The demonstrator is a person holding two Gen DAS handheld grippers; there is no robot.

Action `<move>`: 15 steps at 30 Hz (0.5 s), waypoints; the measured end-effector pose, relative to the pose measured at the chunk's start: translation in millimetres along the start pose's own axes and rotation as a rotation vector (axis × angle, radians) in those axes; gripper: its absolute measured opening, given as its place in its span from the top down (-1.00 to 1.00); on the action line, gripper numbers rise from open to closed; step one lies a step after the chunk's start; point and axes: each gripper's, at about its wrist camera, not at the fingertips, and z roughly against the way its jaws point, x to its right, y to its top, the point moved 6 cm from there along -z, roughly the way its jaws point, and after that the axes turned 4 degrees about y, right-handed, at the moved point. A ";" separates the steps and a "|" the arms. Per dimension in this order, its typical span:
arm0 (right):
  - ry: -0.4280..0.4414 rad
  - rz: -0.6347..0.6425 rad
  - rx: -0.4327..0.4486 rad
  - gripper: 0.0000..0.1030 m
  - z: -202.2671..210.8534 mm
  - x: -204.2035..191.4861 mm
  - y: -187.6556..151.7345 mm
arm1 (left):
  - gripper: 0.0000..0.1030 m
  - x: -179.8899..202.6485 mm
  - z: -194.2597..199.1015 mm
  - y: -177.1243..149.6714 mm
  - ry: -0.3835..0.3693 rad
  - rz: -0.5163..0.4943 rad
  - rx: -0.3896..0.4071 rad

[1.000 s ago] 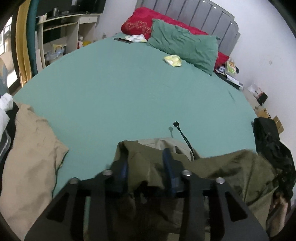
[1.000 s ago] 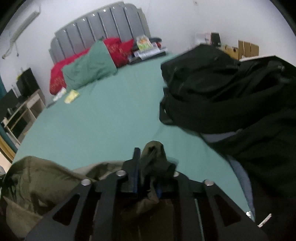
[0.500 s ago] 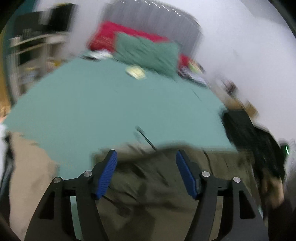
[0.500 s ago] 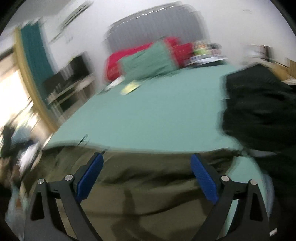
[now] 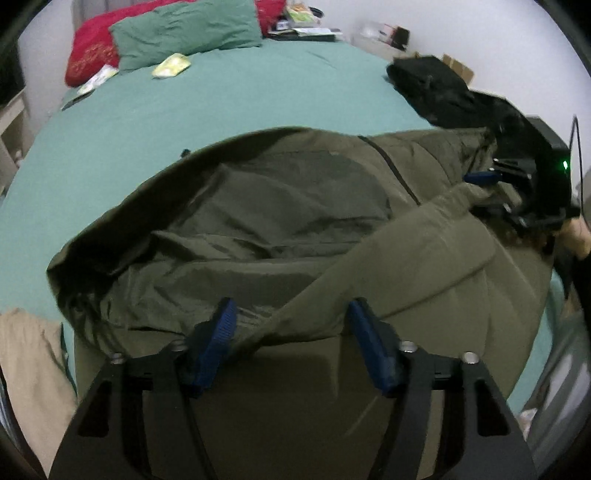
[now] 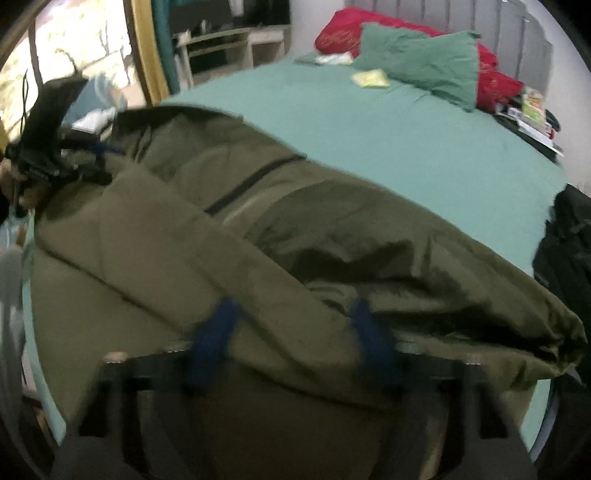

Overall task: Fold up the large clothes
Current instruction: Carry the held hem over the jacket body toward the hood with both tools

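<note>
A large olive-green jacket [image 5: 303, 206] lies spread on the green bed sheet [image 5: 110, 122], one sleeve folded across its front. My left gripper [image 5: 291, 321] is open just above the jacket's near edge, holding nothing. The right gripper [image 5: 517, 188] shows at the jacket's far right edge in the left wrist view. In the right wrist view the jacket [image 6: 258, 236] fills the middle. My right gripper [image 6: 295, 325] is open over the sleeve, with fabric lying between the blue pads. The left gripper [image 6: 74, 162] shows at the jacket's far left.
A green pillow [image 5: 184, 29] and a red pillow [image 5: 92, 55] lie at the headboard, with a yellow packet [image 5: 171, 66] nearby. A black garment [image 5: 436, 88] is heaped at the bed's right edge. A beige garment [image 5: 29, 369] lies at left. Shelves [image 6: 229, 48] stand beside the bed.
Both grippers let go of the jacket and opened. The jacket, bunched in the jaws a second ago, now lies spread on the bed. Both cameras swung inward over it.
</note>
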 end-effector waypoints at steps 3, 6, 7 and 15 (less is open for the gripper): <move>-0.017 0.047 -0.003 0.77 0.2 -6.8 4.0 | 0.78 7.2 -3.5 6.1 0.031 -0.040 -0.004; -0.050 0.039 0.071 0.82 19.9 -1.1 15.8 | 0.89 14.3 5.6 18.1 0.080 -0.083 0.042; -0.067 0.021 0.110 0.82 28.5 4.0 20.9 | 0.89 16.5 9.2 25.1 0.097 -0.097 0.066; -0.273 -0.160 0.267 0.55 12.6 42.5 64.5 | 0.82 -20.7 2.5 93.6 0.246 0.042 0.154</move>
